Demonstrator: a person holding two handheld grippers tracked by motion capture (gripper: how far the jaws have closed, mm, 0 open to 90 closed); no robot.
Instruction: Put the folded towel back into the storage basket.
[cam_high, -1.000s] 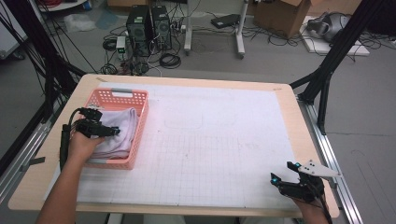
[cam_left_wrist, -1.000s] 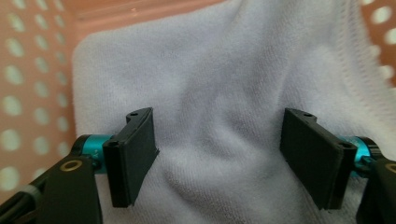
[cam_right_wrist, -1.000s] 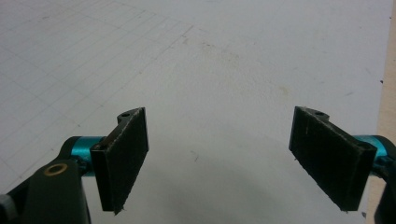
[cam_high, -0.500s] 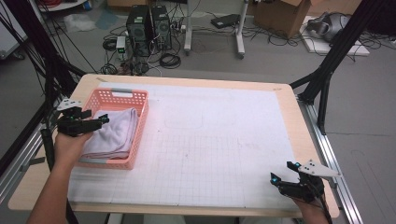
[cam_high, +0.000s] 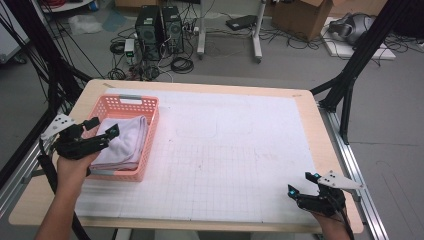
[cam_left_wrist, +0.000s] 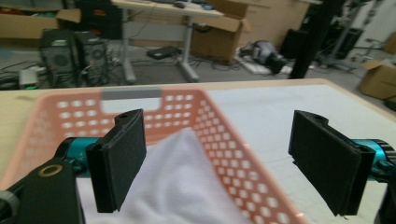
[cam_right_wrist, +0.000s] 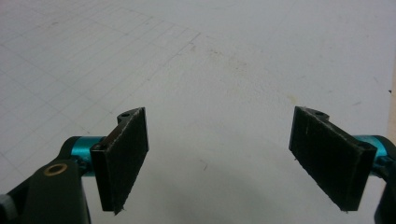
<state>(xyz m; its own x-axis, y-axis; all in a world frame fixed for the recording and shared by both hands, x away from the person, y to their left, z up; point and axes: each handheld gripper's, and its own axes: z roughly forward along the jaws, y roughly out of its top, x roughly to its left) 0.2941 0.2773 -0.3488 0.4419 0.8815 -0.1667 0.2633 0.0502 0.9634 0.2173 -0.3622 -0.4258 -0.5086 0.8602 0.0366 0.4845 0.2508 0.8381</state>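
Now the left hand-held gripper (cam_high: 102, 134) has lifted back toward 9 o'clock, its jaws just opening wide and empty; the folded white towel (cam_high: 122, 142) lies in the pink basket (cam_high: 150, 132), apparently delivered. The right hand-held gripper (cam_high: 299, 191) rests spread apart on the counter (cam_high: 240, 150).

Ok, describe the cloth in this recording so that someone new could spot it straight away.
Start at the wooden table with the white gridded mat on top. Near the mat's far left corner sits a pink perforated basket, and the folded pale lilac-white cloth lies inside it. It is the one soft thing on the table, just ahead of the open jaws of the left gripper.
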